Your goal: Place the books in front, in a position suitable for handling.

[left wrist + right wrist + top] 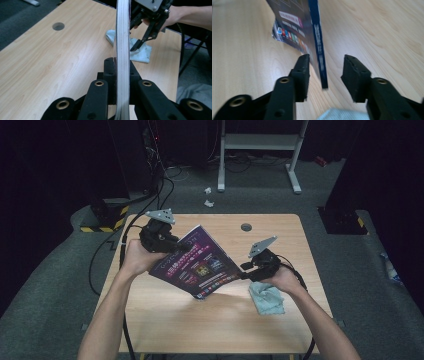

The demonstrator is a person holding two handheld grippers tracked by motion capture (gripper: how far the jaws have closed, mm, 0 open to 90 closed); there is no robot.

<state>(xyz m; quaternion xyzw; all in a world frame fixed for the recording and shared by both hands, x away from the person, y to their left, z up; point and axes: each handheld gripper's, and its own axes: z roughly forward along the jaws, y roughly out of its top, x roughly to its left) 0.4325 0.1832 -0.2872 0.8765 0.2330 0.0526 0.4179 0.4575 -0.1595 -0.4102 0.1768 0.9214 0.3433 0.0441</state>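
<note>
We hold a thin, floppy magazine [197, 262] above the tabletop [280, 227]: left gripper [167, 242] clamps its 10 o'clock edge; right gripper [324, 72], jaws wide, straddles the stiffer spine.

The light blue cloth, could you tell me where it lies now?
In the high view, the cloth lies on the table, at its right, under the right hand-held gripper.

Both bare arms reach forward, each hand holding 1 gripper. The left gripper [172, 245] has its 2 jaws pressed tight together on something thin. The right gripper [245, 269] has its 2 jaws wide apart, not squeezing.
</note>
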